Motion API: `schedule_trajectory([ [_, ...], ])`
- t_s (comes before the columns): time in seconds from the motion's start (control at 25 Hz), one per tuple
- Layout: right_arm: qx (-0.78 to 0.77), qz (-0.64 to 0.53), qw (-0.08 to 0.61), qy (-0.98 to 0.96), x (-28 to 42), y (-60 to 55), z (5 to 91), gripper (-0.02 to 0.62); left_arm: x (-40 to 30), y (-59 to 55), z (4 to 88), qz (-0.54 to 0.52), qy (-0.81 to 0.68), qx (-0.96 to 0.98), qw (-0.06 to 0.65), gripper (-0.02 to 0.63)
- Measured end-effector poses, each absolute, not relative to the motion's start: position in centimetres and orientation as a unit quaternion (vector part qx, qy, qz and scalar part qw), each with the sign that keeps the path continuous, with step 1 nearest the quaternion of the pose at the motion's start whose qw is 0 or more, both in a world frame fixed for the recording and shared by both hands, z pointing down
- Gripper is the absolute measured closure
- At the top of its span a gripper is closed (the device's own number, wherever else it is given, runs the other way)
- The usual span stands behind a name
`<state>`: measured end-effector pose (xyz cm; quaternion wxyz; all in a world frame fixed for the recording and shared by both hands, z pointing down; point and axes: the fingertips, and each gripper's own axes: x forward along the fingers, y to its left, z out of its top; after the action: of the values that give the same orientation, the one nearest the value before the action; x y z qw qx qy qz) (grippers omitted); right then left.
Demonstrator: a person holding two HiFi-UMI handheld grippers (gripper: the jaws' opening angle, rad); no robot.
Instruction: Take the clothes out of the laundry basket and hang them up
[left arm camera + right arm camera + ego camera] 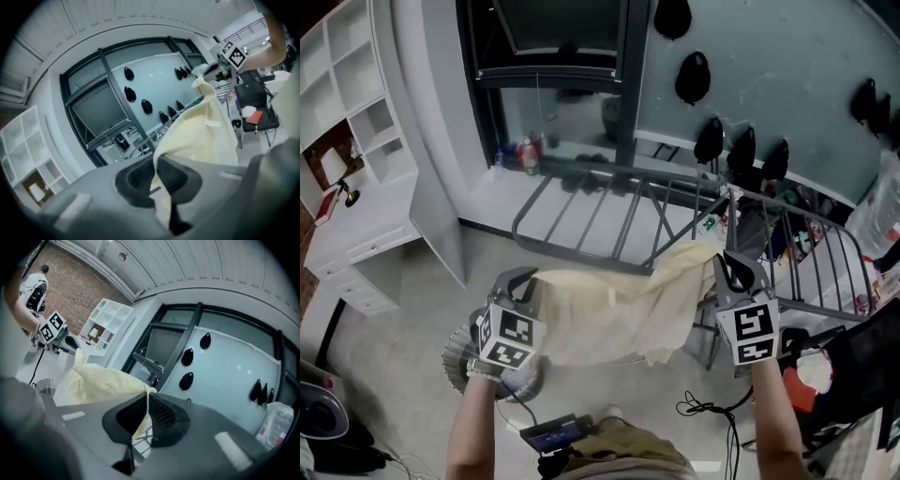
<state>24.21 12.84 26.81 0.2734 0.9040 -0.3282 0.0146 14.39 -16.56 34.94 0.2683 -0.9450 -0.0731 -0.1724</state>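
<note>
Cloth was out of the basket, stretched between left gripper and right gripper, both clamped on it; draping over rack remained.

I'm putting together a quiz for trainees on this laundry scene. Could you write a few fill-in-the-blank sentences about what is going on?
1. The cloth held up is pale ____ in colour.
2. The left gripper has its jaws ____ on one end of it.
3. The right gripper grips the other end, so the number of grippers holding it is ____.
Missing words: yellow; shut; two.
</note>
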Motion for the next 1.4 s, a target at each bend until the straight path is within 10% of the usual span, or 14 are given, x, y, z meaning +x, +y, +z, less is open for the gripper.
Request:
schedule_trajectory([
  [1.4, 0.928, 0.116, 0.258, -0.241, 54.5, 9.5, 33.8, 0.583, 54.4, -22.2, 36.5, -0.183, -0.150, -0.918, 0.320, 0.601],
])
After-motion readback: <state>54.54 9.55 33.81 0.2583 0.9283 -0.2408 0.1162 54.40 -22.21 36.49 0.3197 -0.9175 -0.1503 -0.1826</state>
